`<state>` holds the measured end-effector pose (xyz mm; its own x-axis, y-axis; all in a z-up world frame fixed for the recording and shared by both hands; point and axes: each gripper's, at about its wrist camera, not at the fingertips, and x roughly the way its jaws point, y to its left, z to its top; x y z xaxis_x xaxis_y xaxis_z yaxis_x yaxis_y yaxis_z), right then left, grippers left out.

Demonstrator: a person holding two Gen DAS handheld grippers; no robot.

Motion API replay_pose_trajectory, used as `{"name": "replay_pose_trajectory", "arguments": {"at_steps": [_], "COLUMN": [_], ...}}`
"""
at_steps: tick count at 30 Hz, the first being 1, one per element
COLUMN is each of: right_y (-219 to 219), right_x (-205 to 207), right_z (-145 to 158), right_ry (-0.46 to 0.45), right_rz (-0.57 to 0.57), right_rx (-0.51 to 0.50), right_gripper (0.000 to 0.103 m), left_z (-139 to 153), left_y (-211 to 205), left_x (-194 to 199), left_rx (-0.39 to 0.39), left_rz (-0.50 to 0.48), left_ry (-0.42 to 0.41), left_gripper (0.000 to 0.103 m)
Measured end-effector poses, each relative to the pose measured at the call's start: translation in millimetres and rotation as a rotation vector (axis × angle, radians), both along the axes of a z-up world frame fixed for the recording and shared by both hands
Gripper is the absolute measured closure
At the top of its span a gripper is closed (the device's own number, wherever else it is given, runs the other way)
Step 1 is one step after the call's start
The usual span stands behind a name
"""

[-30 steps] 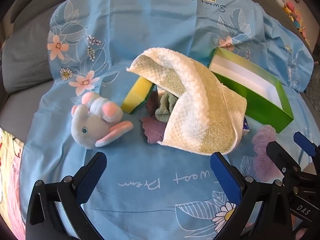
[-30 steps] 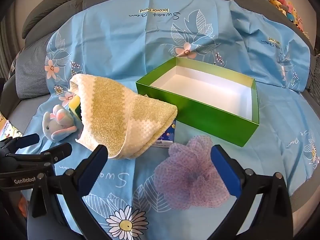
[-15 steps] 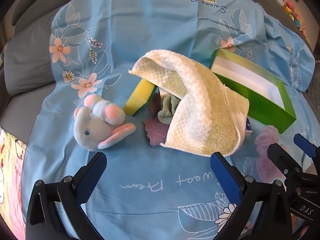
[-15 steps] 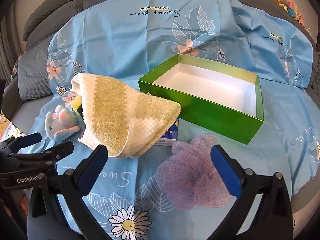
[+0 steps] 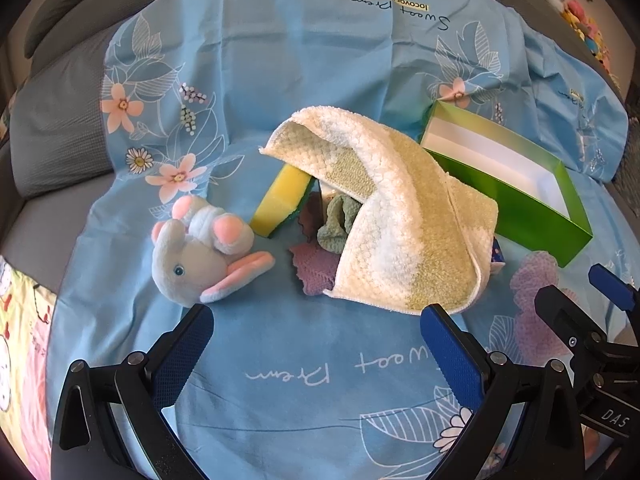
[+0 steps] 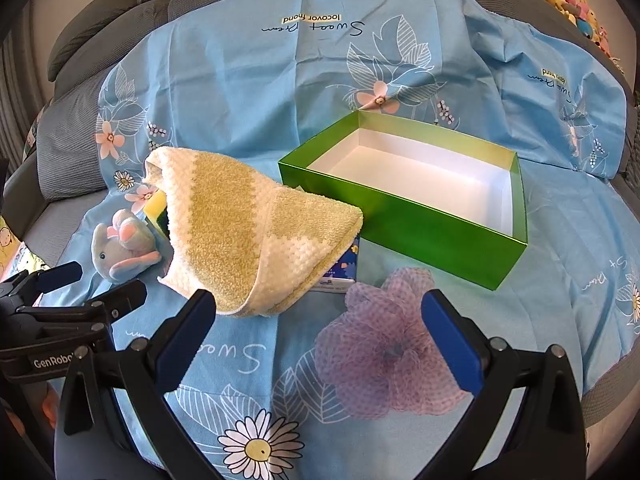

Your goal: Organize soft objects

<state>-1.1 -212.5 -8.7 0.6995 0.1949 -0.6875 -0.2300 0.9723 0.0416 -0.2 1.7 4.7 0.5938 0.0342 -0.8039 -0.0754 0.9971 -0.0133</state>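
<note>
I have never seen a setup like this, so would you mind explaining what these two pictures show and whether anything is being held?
There is no robot here: a person holds one two-finger gripper in each hand, and a fisheye camera on each looks forward along its blue-padded fingers. One picture is from the left gripper, the other from the right gripper; each camera also catches the other gripper at its edge. Both are open and hold nothing.

They hover over a blue floral cloth spread on a grey sofa. On it lie a plush elephant, a cream and green towel draped over a yellow sponge and some small cloths, a purple mesh puff, and an open green box with nothing inside. A small blue packet peeks out beside the towel.
</note>
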Motion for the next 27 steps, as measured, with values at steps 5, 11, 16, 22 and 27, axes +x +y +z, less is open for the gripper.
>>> {"name": "replay_pose_trajectory", "arguments": {"at_steps": [5, 11, 16, 22, 27], "right_y": [-0.1, -1.4, -2.6, -2.6, -1.9], "right_x": [0.6, 1.1, 1.7, 1.3, 1.0], "right_z": [-0.2, 0.0, -0.6, -1.0, -1.5], "right_ry": [0.004, 0.003, 0.007, 0.005, 0.006], "right_rz": [0.003, 0.001, 0.002, 0.003, 0.008], "right_rx": [0.002, 0.010, 0.015, 0.017, 0.015], "right_gripper": [0.000, 0.000, 0.000, 0.001, 0.000], "left_z": [-0.3, -0.6, -0.4, 0.3, 1.4], "left_y": [-0.4, -1.2, -1.3, -0.2, 0.0], "left_x": [-0.5, -1.4, -1.2, -0.7, -0.3], "left_rx": [-0.003, -0.013, -0.012, -0.017, -0.031], "left_rz": [-0.002, -0.008, -0.007, -0.010, -0.017], "left_ry": [-0.001, -0.009, -0.014, -0.013, -0.015], "left_gripper": [0.000, 0.000, 0.000, 0.000, 0.000]}}
